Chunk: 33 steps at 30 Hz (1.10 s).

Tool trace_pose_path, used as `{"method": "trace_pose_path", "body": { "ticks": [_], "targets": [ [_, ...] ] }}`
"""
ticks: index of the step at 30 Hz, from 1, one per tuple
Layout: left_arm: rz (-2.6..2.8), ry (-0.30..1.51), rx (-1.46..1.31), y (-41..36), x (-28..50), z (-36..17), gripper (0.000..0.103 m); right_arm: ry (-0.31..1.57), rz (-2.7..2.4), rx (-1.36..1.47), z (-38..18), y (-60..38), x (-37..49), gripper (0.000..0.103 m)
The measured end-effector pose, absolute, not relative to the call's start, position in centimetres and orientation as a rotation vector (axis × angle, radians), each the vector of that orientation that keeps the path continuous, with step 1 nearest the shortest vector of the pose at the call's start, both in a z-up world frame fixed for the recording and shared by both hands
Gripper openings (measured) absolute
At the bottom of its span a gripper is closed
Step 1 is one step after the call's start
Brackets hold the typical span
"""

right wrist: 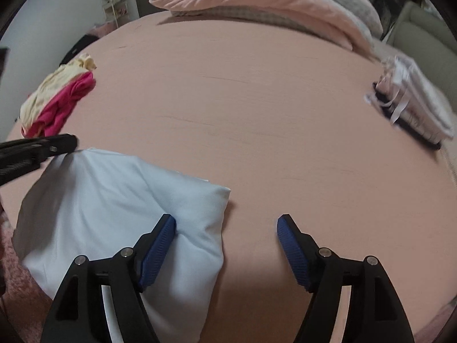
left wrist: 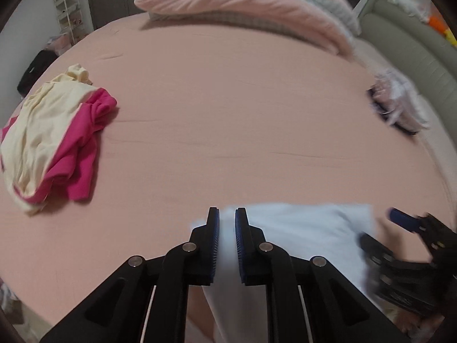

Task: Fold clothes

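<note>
A light blue folded garment (right wrist: pixel 108 197) lies on the pink bed sheet (right wrist: pixel 257 100) near the front edge; it also shows in the left wrist view (left wrist: pixel 300 228). My left gripper (left wrist: pixel 227 214) is nearly shut, pinching the garment's left edge between its pads. My right gripper (right wrist: pixel 225 223) is open, its left finger (right wrist: pixel 160 245) pressing on the garment's right end, its right finger over bare sheet. The right gripper shows blurred in the left wrist view (left wrist: pixel 405 245). The left gripper shows in the right wrist view (right wrist: pixel 37 148).
A crumpled cream and magenta clothes heap (left wrist: pixel 54 140) lies at the left of the bed. A folded stack of pale clothes (right wrist: pixel 414 103) sits at the right edge. A rolled pink quilt (left wrist: pixel 242 3) lies at the far side. A grey headboard (left wrist: pixel 414 57) stands right.
</note>
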State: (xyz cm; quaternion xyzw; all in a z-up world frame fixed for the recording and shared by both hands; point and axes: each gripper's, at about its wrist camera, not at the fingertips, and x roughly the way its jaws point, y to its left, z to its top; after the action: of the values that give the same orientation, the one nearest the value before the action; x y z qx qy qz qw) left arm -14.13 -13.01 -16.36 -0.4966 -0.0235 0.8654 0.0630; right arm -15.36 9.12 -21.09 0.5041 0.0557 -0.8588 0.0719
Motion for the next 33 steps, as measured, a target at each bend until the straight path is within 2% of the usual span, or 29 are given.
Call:
{"method": "trace_pose_path", "body": {
  "ticks": [3, 4, 6, 7, 8, 15, 17, 21, 24, 26, 28, 30, 33],
  "targets": [
    [2.568, -0.076, -1.526, -10.3, -12.7, -15.8, 0.012, 0.149, -2.565, 1.522, -20.4, 9.1, -14.6, 0.073],
    [2.538, -0.093, -1.543, -9.8, -12.3, -15.9, 0.016, 0.152, -2.559, 1.523, -20.2, 9.4, -14.1, 0.073],
    [2.500, -0.117, -1.531, -9.3, -11.2, -15.9, 0.030, 0.160, -2.551, 1.519, -19.8, 9.1, -13.6, 0.073],
    [2.484, -0.127, -1.520, -9.1, -10.6, -15.9, 0.047, 0.157, -2.544, 1.514, -19.6, 9.3, -13.5, 0.073],
    [2.477, -0.117, -1.512, -8.8, -10.2, -15.9, 0.054, 0.153, -2.538, 1.509, -19.3, 9.4, -13.3, 0.073],
    [2.481, 0.201, -1.618, -8.6, -10.8, -19.0, 0.054, 0.185, -2.487, 1.496, -19.9, 7.5, -12.1, 0.073],
    [2.478, 0.202, -1.623, -9.2, -10.9, -19.3, 0.056, 0.207, -2.483, 1.513, -20.7, 7.9, -11.7, 0.073],
    [2.507, 0.190, -1.635, -11.0, -10.9, -19.1, 0.056, 0.104, -2.477, 1.534, -21.2, 10.1, -11.6, 0.073],
    [2.578, 0.232, -1.668, -12.0, -10.6, -18.5, 0.056, 0.103, -2.504, 1.551, -20.9, 11.1, -11.8, 0.073],
    [2.590, 0.080, -1.673, -13.0, -10.3, -17.8, 0.056, 0.096, -2.533, 1.538, -20.1, 11.5, -11.6, 0.073],
    [2.529, -0.248, -1.634, -14.3, -10.0, -17.3, 0.056, 0.030, -2.511, 1.506, -19.3, 12.1, -11.2, 0.074],
    [2.427, -0.453, -1.645, -15.0, -10.3, -18.6, 0.058, -0.064, -2.445, 1.522, -19.8, 12.4, -11.2, 0.074],
    [2.354, -0.485, -1.768, -14.7, -11.4, -21.6, 0.060, -0.257, -2.343, 1.613, -22.5, 13.1, -11.9, 0.074]
  ]
}}
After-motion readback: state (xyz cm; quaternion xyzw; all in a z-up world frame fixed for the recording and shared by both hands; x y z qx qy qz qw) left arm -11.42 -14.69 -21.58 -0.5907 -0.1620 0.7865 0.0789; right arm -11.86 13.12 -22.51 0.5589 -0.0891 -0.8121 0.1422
